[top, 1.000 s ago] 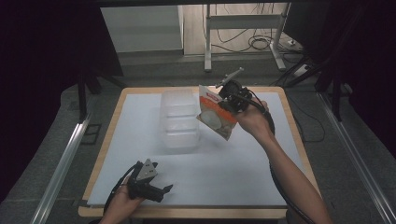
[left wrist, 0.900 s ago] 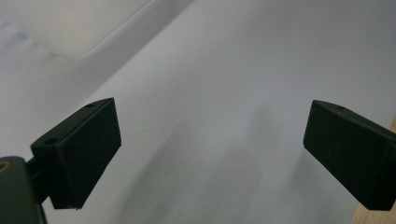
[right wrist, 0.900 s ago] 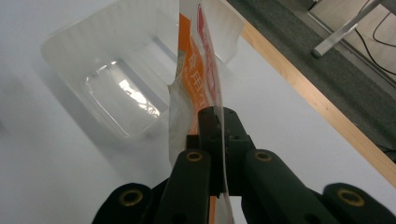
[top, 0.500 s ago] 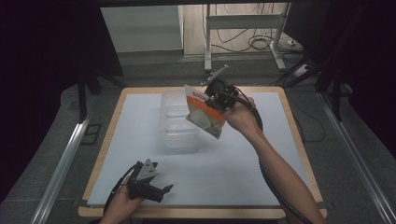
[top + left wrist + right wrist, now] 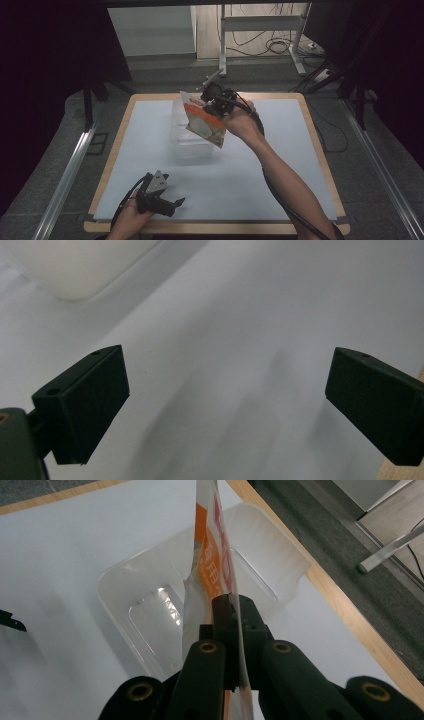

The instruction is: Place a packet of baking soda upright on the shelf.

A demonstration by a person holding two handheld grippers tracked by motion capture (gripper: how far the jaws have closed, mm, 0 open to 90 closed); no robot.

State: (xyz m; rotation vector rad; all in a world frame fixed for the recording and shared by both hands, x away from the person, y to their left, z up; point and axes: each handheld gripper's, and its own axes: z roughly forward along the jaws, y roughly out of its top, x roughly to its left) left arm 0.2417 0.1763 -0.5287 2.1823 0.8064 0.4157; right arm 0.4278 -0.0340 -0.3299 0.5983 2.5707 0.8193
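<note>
My right gripper (image 5: 214,106) (image 5: 232,607) is shut on the edge of an orange and white food bag (image 5: 203,122) (image 5: 207,562). The bag hangs tilted in the air above a clear plastic tub (image 5: 189,142) (image 5: 150,615) that stands on the white table mat (image 5: 260,165). A second clear tub (image 5: 265,545) sits just behind the first. My left gripper (image 5: 176,202) (image 5: 225,400) rests open near the table's front edge, with bare white mat between its jaws. A corner of a pale tub (image 5: 75,265) lies at the top left of the left gripper view.
The wooden table edge (image 5: 320,150) frames the mat. Metal rails (image 5: 70,170) run along the floor on both sides. A metal stand (image 5: 260,35) and cables (image 5: 280,47) lie on the floor beyond the table.
My right gripper has carried the bag to the left, from beside the tubs to over them. The left gripper has stayed in place.
</note>
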